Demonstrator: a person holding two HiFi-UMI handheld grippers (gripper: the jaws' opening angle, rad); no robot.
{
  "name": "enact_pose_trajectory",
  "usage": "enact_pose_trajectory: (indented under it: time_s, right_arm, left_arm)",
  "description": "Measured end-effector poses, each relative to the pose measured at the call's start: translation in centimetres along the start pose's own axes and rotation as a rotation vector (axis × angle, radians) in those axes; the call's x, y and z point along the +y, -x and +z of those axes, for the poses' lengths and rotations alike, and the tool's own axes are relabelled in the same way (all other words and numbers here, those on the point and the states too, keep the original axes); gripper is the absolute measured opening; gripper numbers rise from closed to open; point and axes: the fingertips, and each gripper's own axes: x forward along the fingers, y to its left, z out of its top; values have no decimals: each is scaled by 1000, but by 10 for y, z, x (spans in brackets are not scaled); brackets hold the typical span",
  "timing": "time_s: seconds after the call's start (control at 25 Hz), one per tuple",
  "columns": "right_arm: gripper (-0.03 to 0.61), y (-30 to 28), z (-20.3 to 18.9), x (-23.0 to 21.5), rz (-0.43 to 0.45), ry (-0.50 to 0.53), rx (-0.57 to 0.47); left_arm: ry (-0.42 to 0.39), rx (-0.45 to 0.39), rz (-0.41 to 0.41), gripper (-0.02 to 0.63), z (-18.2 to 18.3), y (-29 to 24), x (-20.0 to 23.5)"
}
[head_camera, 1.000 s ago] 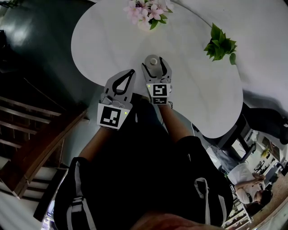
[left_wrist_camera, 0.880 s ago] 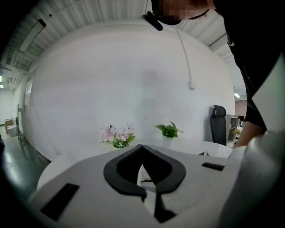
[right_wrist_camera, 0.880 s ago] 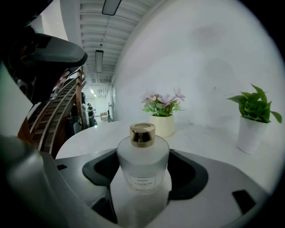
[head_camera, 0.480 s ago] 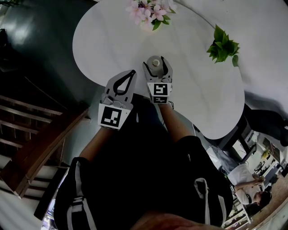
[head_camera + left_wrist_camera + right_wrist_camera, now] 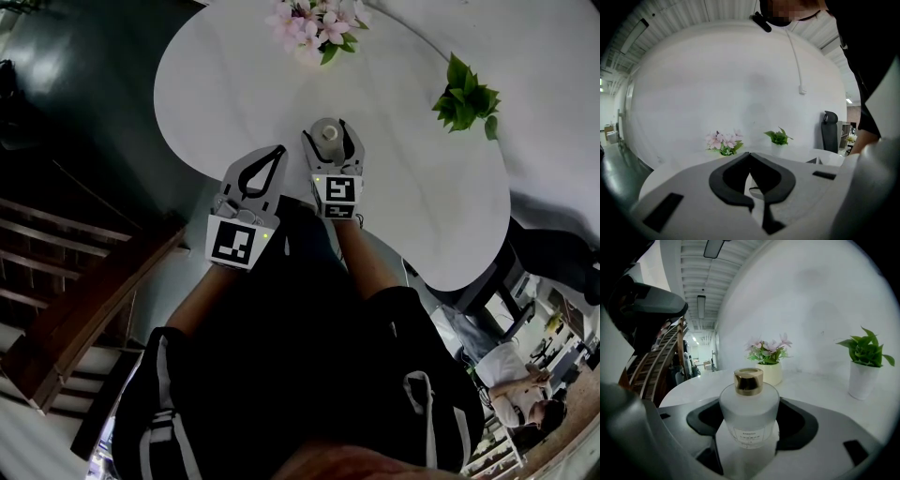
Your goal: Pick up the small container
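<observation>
The small container [image 5: 749,413] is a frosted glass bottle with a gold cap, standing upright on the round white table [image 5: 216,84] near its front edge. My right gripper [image 5: 331,127] is open, one jaw on each side of the bottle [image 5: 327,131], and dark gaps show between the bottle and the pads. My left gripper [image 5: 277,149] hangs over the table's near edge, left of the bottle. Its jaws are shut with nothing between them, as the left gripper view [image 5: 750,154] also shows.
A pot of pink flowers [image 5: 314,26] stands at the far side of the table, and a small green plant in a white pot [image 5: 464,94] at the right. A wooden staircase [image 5: 66,281] lies to the left, and the dark floor runs below the table edge. A black office chair [image 5: 829,136] is at the right.
Hardly anything has changed; the whole view has slid slightly to the right. Both grippers and the bottle keep their places relative to one another.
</observation>
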Motion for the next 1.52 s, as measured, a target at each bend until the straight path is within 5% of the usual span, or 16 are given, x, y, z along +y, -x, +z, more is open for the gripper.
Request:
enact_pose_trajectory:
  time_s: [0.36, 0.52, 0.88, 1.52]
  right_arm:
    - [330, 33, 66, -10, -59, -4, -70]
    - [330, 58, 105, -19, -102, -9, -117]
    - [333, 124, 177, -38, -223, -16, -240]
    - [336, 191, 212, -59, -384, -3, -334]
  left_arm:
    - [-17, -52, -6, 9, 17, 3, 0]
    - [-100, -104, -25, 9, 34, 3, -4]
    - [-96, -181, -40, 8, 67, 5, -12]
    - [-145, -280, -41, 8, 109, 11, -23]
